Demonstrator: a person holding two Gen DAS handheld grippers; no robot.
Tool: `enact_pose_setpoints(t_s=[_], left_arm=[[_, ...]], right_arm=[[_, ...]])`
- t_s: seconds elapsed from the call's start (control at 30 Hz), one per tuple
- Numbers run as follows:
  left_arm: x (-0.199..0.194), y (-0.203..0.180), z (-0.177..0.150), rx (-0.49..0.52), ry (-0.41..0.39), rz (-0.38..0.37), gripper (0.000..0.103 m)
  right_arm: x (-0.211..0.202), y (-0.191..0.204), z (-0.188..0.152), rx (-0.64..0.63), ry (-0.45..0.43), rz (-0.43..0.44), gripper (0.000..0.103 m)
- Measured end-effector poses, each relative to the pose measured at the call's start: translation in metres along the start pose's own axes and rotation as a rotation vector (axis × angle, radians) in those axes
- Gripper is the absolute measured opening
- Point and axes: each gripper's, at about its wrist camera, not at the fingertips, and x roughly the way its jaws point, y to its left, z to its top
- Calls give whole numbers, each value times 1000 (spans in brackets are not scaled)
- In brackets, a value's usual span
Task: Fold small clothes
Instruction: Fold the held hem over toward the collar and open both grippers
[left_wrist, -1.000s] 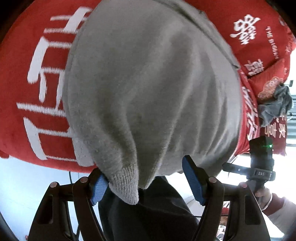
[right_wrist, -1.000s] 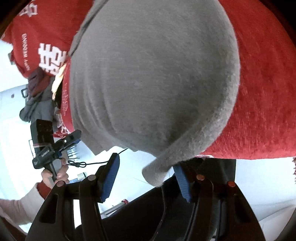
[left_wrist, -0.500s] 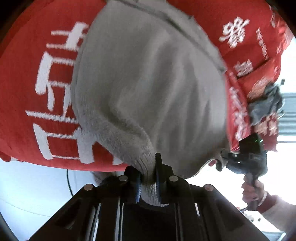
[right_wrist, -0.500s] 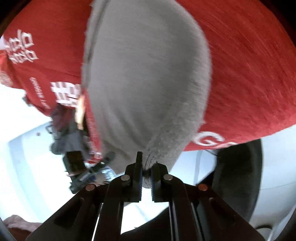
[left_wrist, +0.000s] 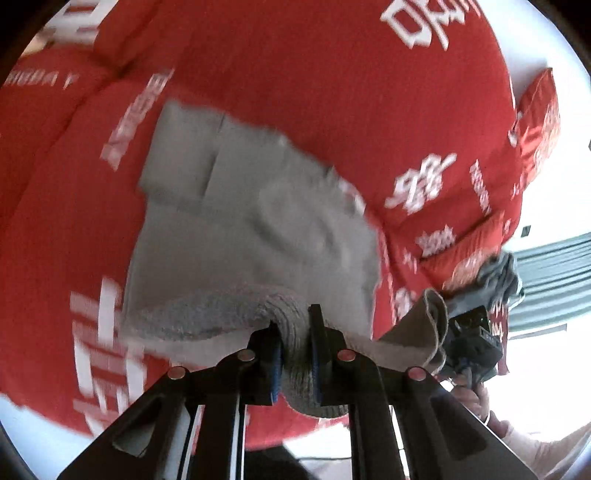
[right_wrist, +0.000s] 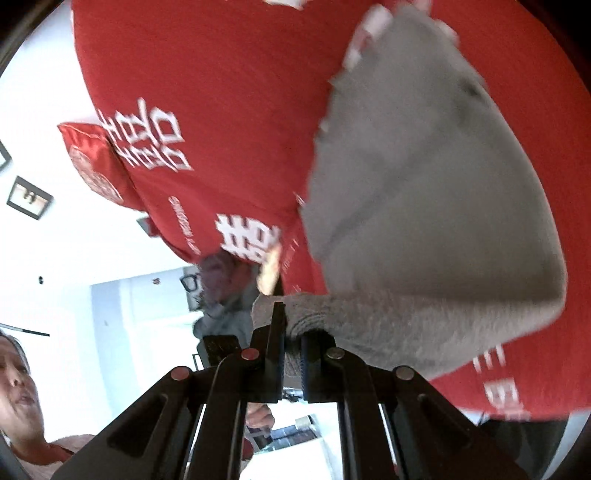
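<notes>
A second ago both sets of fingers stood wide, one either side of a hem corner of the grey garment; now the left gripper is clamped on the ribbed hem, a thick roll of knit bunched between its blue pads, and the right gripper is pinched narrow on the other corner of the same hem. The garment filled both views then and lay flat; now it looks smaller and farther off, its near edge lifted off the red bedspread and stretched between the two grips, while the far part beyond the fingers is still on the bedspread. More of the bedspread and its white lettering shows around the garment than before. In the left view the right gripper appears off to the right of the fingers, holding a flap of grey cloth, with a hand under it. Beyond that gripper a dark grey bundle lies on a red cushion; what it is cannot be made out. Both views are smeared by motion, so the garment's far edges and the lettering are hard to read. In the right view the left gripper is mostly hidden behind the fingers, and the bedspread is cut off at the frame edges.
</notes>
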Motion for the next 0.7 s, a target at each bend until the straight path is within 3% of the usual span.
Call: enact_pose_setpoints(t_s=[0.2,0.37,0.5,0.6,0.7], left_arm=[[33,-9,89,10,-81,32,13],[99,13,145,-23,-59,136,13],[149,41,168,-94,-17,216,13],[164,51,172,-110,7,262,13],[165,50,173,-123,25,298,24]], right_arm=[[4,37,100,-38,-48,62,7],[32,14,183,-8,-28,-24,7],[58,-25,221,76,-31,-94,7],[71,-52,240,143,-37,-140,7],[75,-60,250,168,-38,-142,10]])
